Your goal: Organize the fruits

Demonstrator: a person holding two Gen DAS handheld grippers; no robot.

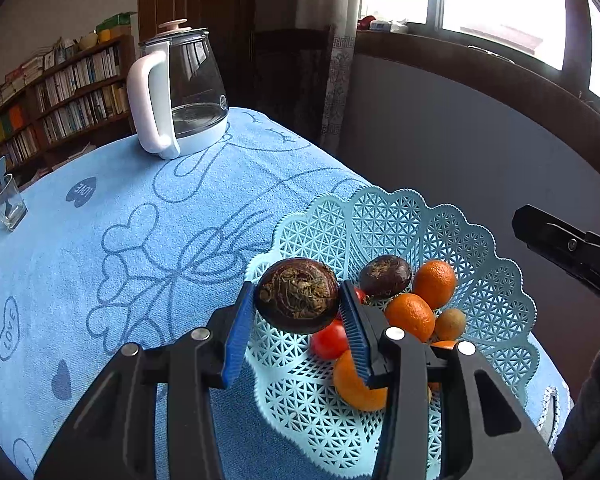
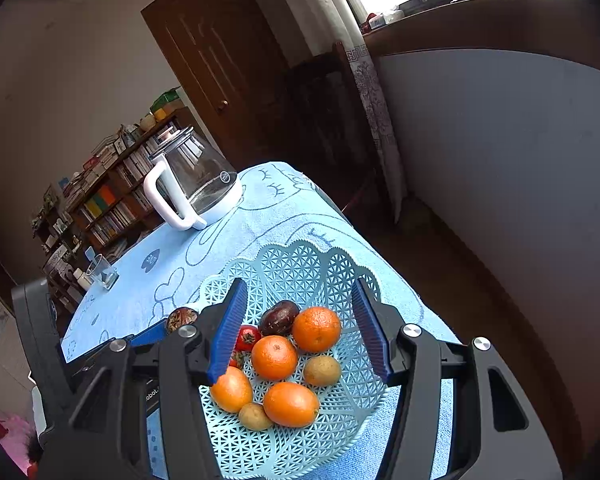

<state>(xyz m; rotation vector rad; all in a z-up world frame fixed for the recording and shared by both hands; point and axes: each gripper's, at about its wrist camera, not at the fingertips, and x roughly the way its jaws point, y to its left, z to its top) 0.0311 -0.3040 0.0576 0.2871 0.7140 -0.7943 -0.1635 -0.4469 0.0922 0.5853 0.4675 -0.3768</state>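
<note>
While the left gripper (image 1: 298, 312) clamps a dark brown fruit (image 1: 297, 295) just above the near rim of the blue basket (image 1: 496, 280), oranges (image 2: 316, 329), kiwis (image 2: 322, 370) and tomatoes (image 2: 247, 337) already lie inside. Beside the basket nothing looks left, so sorting seems nearly done. Above it hangs the right gripper (image 2: 300, 336), spread wide and empty.

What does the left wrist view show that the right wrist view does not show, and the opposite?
Only the left wrist view shows the left gripper head-on, shut on the dark brown fruit, with its rough fibrous face in full.

Only the right wrist view shows the right gripper open and empty over the basket, plus a second kiwi and all four oranges unobstructed.

Both views show the blue towel, the kettle, the glass, the bookshelf, and oranges and tomatoes in the basket.
</note>
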